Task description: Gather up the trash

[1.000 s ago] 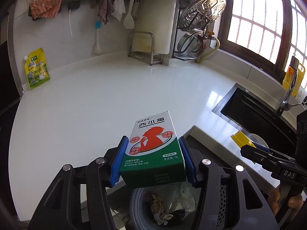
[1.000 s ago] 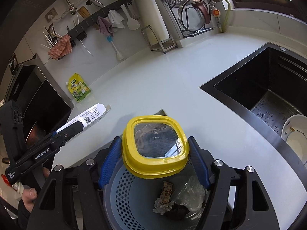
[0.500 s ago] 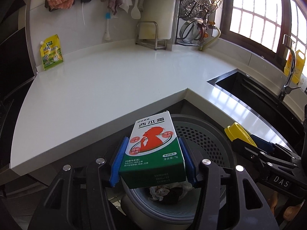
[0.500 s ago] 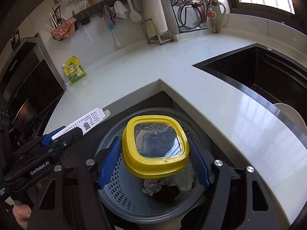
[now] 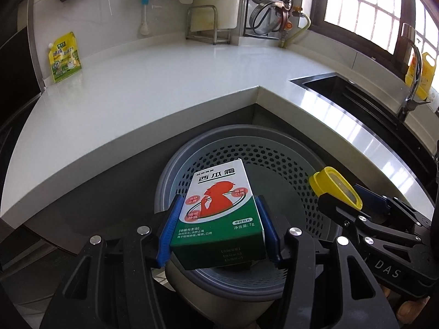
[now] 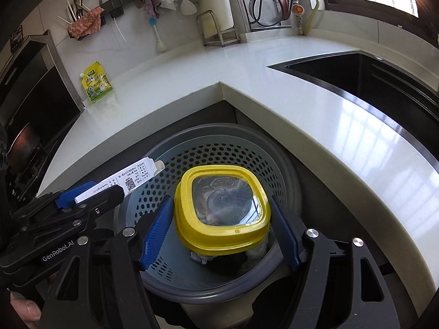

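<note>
My left gripper (image 5: 218, 213) is shut on a green and white medicine box (image 5: 218, 213) and holds it over the grey perforated trash bin (image 5: 277, 161). My right gripper (image 6: 222, 211) is shut on a yellow-rimmed clear container (image 6: 222, 205) and holds it over the same bin (image 6: 219, 150), above crumpled trash (image 6: 201, 257) at the bottom. Each gripper shows in the other's view: the right one with the yellow container (image 5: 336, 192), the left one with the white side of the box (image 6: 131, 178).
The bin stands on the floor in the inner corner of the white L-shaped counter (image 5: 164, 82). A black sink (image 6: 356, 82) is at right, with a tap (image 5: 411, 82). A yellow pouch (image 5: 64, 57) leans on the back wall. A dish rack (image 6: 269, 2) stands at the back.
Both grippers have come down and back from counter height to just above the bin, which now fills the lower part of both views. Both holds are unchanged.
</note>
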### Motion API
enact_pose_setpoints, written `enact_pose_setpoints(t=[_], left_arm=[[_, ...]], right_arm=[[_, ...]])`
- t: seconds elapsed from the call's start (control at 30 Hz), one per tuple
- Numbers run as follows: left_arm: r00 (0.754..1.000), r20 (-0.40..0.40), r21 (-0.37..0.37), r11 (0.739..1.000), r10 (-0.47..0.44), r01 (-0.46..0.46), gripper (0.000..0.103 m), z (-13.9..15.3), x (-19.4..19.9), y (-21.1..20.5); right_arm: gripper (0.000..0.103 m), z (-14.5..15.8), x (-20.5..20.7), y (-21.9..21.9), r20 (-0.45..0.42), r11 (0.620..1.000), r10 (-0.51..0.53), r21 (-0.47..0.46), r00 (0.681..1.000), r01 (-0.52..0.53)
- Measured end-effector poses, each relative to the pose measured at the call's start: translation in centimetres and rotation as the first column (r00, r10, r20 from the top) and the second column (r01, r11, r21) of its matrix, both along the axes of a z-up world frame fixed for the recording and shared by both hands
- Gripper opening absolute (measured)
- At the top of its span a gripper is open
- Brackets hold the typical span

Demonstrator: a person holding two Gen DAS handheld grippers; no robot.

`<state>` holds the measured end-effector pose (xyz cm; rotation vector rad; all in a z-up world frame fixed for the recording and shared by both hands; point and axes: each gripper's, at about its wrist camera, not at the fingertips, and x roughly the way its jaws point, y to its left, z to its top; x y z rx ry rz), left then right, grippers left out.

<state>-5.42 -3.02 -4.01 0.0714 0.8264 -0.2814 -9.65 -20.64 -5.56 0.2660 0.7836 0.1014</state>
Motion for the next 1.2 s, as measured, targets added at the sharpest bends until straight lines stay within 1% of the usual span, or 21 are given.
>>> enact_pose_setpoints(t=[0.2, 0.23, 0.27, 0.3, 0.43, 0.53, 0.93, 1.07, 1.2], left_arm=[[1.000, -0.006, 0.004, 1.000, 0.030, -0.030, 0.053, -0.1, 0.6, 0.4], [0.999, -0.010, 0.004, 0.999, 0.034, -0.034, 0.055, -0.1, 0.7, 0.5], [0.999, -0.013, 0.002, 0.999, 0.038, -0.038, 0.063, -0.1, 0.8, 0.6], [0.999, -0.011, 0.000, 0.999, 0.042, -0.042, 0.065, -0.1, 0.8, 0.7], [0.999, -0.009, 0.004, 0.999, 0.047, -0.047, 0.070, 0.0, 0.8, 0.8], [0.999, -0.009, 0.004, 0.999, 0.052, -0.052, 0.071, 0.1, 0.8, 0.9], [0.996, 0.022, 0.011, 0.996, 0.083, -0.083, 0.083, 1.0, 0.7, 1.3], [0.995, 0.032, 0.010, 0.995, 0.094, -0.095, 0.089, 1.3, 0.6, 1.5], [0.994, 0.044, 0.015, 0.994, 0.105, -0.105, 0.091, 1.6, 0.5, 1.7]], right_arm=[[0.069, 0.0, 0.6, 0.0, 0.001, 1.000, 0.011, -0.008, 1.000, -0.011], [0.072, -0.1, 0.7, -0.1, 0.003, 1.000, 0.017, -0.002, 1.000, -0.017], [0.074, 0.0, 0.7, -0.1, 0.005, 1.000, 0.022, 0.004, 1.000, -0.022], [0.076, 0.0, 0.7, 0.0, 0.009, 1.000, 0.023, 0.007, 1.000, -0.023], [0.076, 0.0, 0.8, 0.0, 0.010, 1.000, 0.019, 0.008, 1.000, -0.019], [0.076, 0.0, 0.8, -0.2, 0.008, 1.000, 0.010, 0.011, 1.000, -0.010], [0.076, 0.1, 0.4, -0.8, 0.004, 1.000, -0.012, 0.010, 1.000, 0.012], [0.076, 0.2, 0.4, -0.7, 0.007, 1.000, -0.012, 0.006, 1.000, 0.012], [0.076, 0.4, 0.3, -0.5, 0.011, 1.000, -0.014, 0.000, 1.000, 0.014]])
